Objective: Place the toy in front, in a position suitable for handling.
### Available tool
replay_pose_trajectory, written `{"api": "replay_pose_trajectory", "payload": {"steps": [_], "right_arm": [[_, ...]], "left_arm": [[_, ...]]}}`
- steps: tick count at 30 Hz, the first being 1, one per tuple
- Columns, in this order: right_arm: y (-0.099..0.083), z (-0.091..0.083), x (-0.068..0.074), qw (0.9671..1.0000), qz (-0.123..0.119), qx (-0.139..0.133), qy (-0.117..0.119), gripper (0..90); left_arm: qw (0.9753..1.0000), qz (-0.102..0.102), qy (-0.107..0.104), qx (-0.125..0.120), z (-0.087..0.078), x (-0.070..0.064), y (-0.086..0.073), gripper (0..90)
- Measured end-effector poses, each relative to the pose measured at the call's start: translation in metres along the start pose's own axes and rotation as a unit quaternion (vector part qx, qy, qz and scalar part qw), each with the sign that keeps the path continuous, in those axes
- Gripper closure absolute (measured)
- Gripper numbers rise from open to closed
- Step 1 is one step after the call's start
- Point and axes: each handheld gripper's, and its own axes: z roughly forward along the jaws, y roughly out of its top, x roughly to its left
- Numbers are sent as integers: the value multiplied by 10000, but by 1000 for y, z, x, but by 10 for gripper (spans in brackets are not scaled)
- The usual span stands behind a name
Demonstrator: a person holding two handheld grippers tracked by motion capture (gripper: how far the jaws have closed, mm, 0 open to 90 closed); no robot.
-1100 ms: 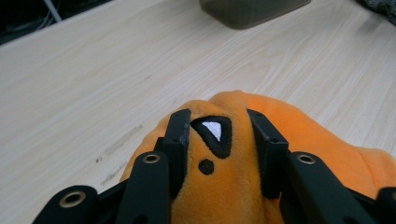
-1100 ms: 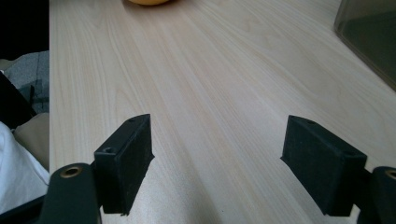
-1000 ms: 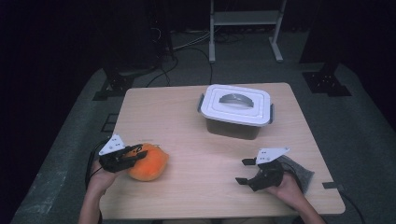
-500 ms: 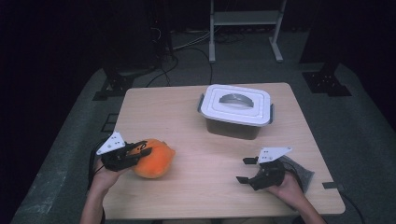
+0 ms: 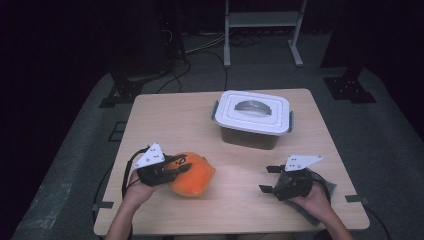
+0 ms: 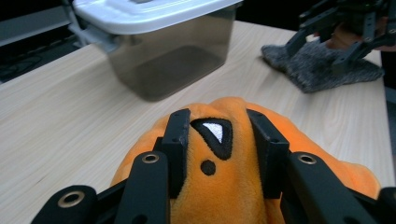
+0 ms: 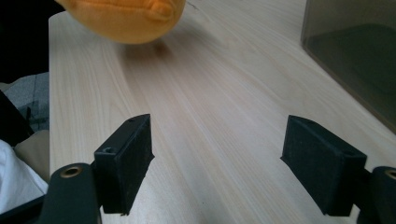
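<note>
One orange plush toy point(image 5: 192, 174) | clamped between left hand-held gripper point(image 5: 176, 169) jaws

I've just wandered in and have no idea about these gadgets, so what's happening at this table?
A person sits at a wooden table with a claw in each hand. The left claw is clamped on an orange plush toy near the front edge. The right claw rests open, holding nothing. Behind them stands a plastic box with its white lid on.
</note>
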Motion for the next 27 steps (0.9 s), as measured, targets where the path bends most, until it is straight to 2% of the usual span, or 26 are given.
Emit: {"api": "replay_pose_trajectory", "payload": {"steps": [4, 6, 7, 8, 11, 13, 16, 17, 19, 21, 22, 23, 24, 27], "right_arm": [[-1, -9, -4, 9999, 9, -41, -96, 229], [-2, -13, -6, 9999, 31, -61, -144, 229], [-3, -16, -8, 9998, 57, -63, -166, 230], [-3, -18, -10, 9998, 53, -58, -204, 230], [-7, -24, -14, 9996, 74, -3, -273, 239], [-8, -25, -16, 9996, 84, 38, -271, 241], [-14, -29, -22, 9993, 84, 254, -269, 288], [-14, -29, -22, 9993, 84, 254, -269, 288], [-18, -30, -25, 9985, 52, 426, -330, 313], [-21, -30, -28, 9981, 65, 530, -307, 340], [-23, -30, -29, 9977, 59, 592, -314, 352], [-23, -30, -29, 9977, 59, 592, -314, 352], [-25, -30, -32, 9967, 57, 728, -342, 371], [-29, -29, -35, 9955, 108, 865, -366, 381]], "left_arm": [[9998, 73, -157, -6, 17, -13, 7, 635], [9995, 96, -283, -46, 30, -23, 12, 633], [9995, 96, -283, -46, 30, -23, 12, 632], [9992, 108, -370, -62, 39, -30, 15, 630], [9990, 136, -422, -31, 52, -37, 19, 625], [9990, 148, -423, -26, 56, -39, 19, 624], [9992, 106, -376, -24, 69, -45, 20, 622], [9992, 106, -376, -24, 69, -45, 20, 621], [9994, 102, -322, -65, 73, -48, 19, 618], [9996, 91, -262, -87, 77, -49, 16, 615], [9997, -23, -190, -152, 81, -50, 11, 614], [9997, -23, -190, -152, 81, -50, 11, 613], [9997, -49, -160, -168, 83, -51, 8, 612], [9998, -71, -132, -127, 86, -54, 1, 594]]}}
